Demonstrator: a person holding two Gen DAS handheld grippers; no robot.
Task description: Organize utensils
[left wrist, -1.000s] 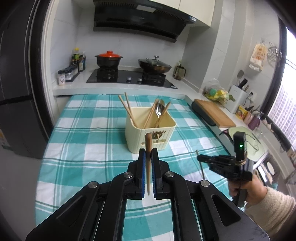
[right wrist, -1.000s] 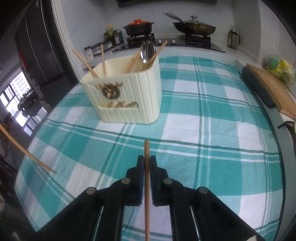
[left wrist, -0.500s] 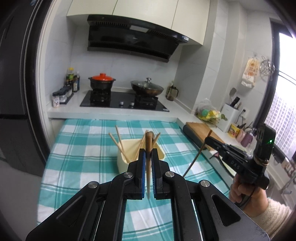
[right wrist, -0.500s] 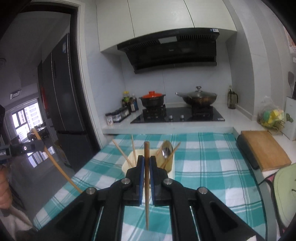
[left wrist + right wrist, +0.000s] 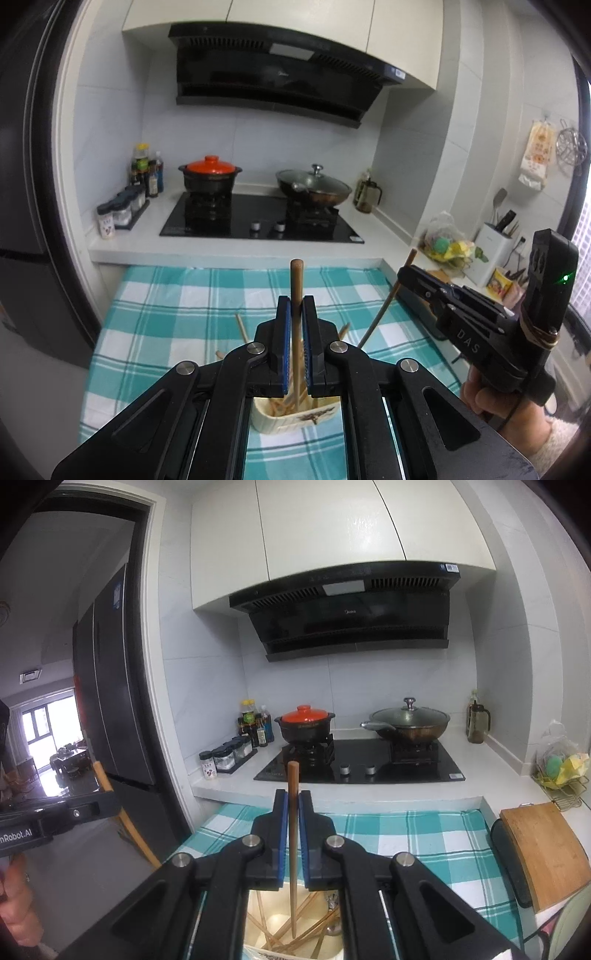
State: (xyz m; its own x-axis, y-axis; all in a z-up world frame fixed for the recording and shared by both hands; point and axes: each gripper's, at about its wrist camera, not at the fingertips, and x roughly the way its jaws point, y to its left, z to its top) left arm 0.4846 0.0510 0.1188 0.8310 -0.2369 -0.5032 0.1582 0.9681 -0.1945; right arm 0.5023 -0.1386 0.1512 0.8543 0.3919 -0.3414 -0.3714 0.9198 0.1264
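Checked surface (image 5: 166, 325) runs up to the stove counter (image 5: 229, 251) at 12. My left gripper (image 5: 295, 332) jaws and right gripper (image 5: 291, 834) jaws each pinch a chopstick (image 5: 295, 295) w/ tip in cream holder (image 5: 291, 421); 2nd chopstick (image 5: 293, 812). Cutting board (image 5: 543, 849) edges the surface at 3.

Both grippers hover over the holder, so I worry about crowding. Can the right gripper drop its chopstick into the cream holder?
Probably yes: the right gripper holds its chopstick upright with its lower end over the cream holder, nothing between.
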